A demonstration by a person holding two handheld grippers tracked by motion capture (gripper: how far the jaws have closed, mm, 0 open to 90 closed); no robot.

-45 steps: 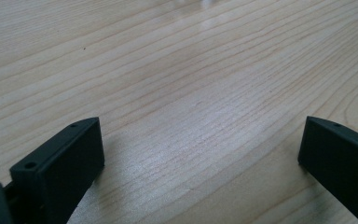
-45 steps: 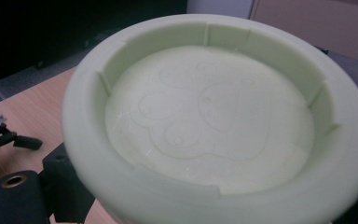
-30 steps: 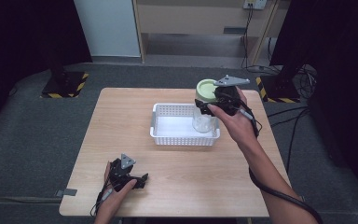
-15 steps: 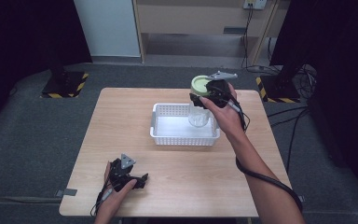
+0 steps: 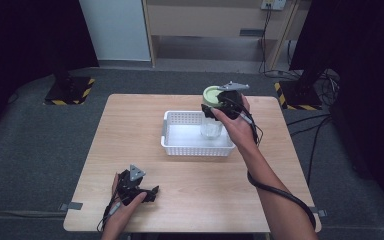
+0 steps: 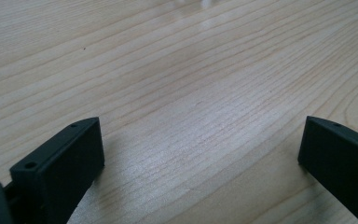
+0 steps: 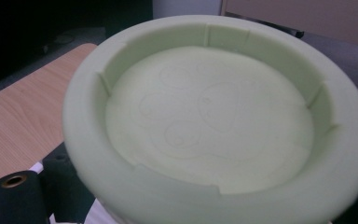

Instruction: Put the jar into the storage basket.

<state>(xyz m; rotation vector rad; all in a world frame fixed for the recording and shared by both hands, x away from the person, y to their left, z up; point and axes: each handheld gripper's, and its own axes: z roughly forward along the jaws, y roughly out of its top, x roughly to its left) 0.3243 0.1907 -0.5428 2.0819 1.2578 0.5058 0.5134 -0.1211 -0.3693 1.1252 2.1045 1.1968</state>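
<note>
Fingers (image 6: 70, 158) of the left gripper (image 5: 141, 191) are standing wide apart over bare wood, two matte black blocks with squared ends and small screw holes, nothing lying between them. One hand (image 5: 125, 200) is holding that gripper low at the near left part of the surface (image 5: 130, 130), a pale board with fine straight grain and rounded corners.

Farther off, one white plastic basket (image 5: 172, 135) is sitting near the middle of the surface, rectangular, its walls pierced with rows of small slots. One clear glass jar (image 5: 211, 129) is standing upright inside the basket's right end.

Above the jar, the right gripper (image 5: 219, 102) is holding one pale green lid (image 7: 214, 121), round, soft-looking and matte, with a thick rolled rim, small notches cut inside it and a faint embossed figure on its flat face. Its black fingers (image 7: 14, 196) are closing on the lid's rim from either side. The lid is hanging in the air, clear of the jar's mouth, over the basket's far right corner.
</note>
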